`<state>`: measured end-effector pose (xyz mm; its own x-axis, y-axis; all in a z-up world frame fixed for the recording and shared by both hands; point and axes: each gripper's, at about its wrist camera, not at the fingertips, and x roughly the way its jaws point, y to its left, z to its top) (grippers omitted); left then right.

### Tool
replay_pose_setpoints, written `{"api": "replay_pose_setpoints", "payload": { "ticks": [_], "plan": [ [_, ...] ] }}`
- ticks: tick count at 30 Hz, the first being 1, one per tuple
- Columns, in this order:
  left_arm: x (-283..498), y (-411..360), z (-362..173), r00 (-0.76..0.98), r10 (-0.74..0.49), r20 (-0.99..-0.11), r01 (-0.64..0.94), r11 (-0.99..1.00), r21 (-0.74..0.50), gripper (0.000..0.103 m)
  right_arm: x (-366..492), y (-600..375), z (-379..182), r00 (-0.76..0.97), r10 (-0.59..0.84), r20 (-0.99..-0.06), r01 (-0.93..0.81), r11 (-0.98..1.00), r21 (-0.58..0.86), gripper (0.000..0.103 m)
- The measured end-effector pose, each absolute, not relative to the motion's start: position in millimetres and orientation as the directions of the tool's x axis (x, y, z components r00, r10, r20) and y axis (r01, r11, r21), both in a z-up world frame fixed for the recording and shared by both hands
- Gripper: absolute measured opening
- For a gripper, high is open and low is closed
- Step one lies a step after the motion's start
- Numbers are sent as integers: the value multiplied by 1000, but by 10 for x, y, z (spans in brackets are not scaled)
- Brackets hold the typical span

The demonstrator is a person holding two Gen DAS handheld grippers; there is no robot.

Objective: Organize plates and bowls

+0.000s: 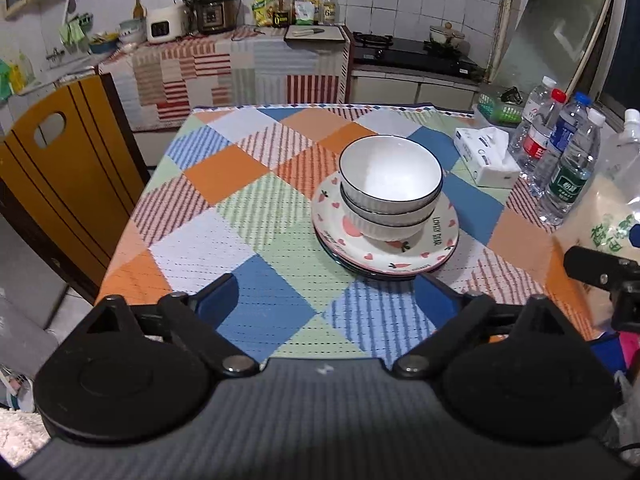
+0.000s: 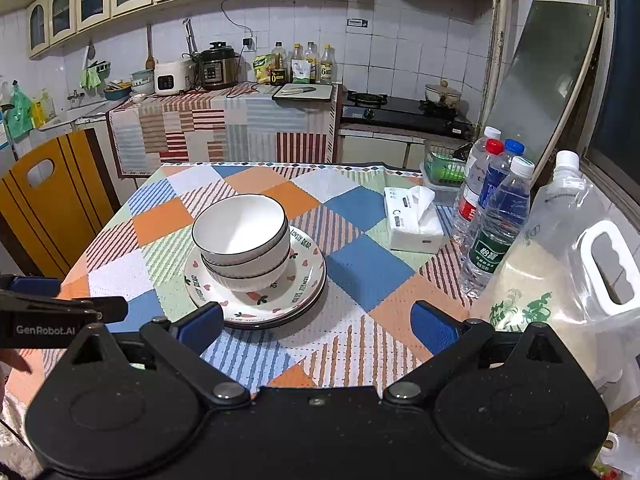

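On the plates (image 1: 384, 252) sit two nested empty bowls (image 1: 390, 184); left gripper (image 1: 328, 300) and right gripper (image 2: 316, 326) both gape, holding nothing.

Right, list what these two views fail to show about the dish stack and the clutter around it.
- How many plates are stacked: both views show only thin overlapping rims under the bowls.
- Plate centres: covered by the bowls in both views.
- Lower bowl's inside: filled by the upper bowl.
- Water bottles: label print too small in either view.
- Big plastic jug: cut off by the right edge in the left wrist view.
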<state>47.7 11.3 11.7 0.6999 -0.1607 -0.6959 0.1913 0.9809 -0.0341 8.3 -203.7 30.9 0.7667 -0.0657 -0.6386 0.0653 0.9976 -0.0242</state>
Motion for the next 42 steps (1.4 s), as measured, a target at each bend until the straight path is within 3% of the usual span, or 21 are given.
{"api": "replay_pose_setpoints", "payload": {
  "ticks": [10, 42],
  "plan": [
    [355, 254, 95, 746, -133, -652, 119, 991, -67, 99, 50, -2057, 156, 748, -79, -659, 89, 996, -19, 101],
    [340, 139, -7, 761, -57, -646, 123, 991, 57, 99, -37, -1958, 103, 790, -105, -604, 91, 994, -53, 101]
  ]
}}
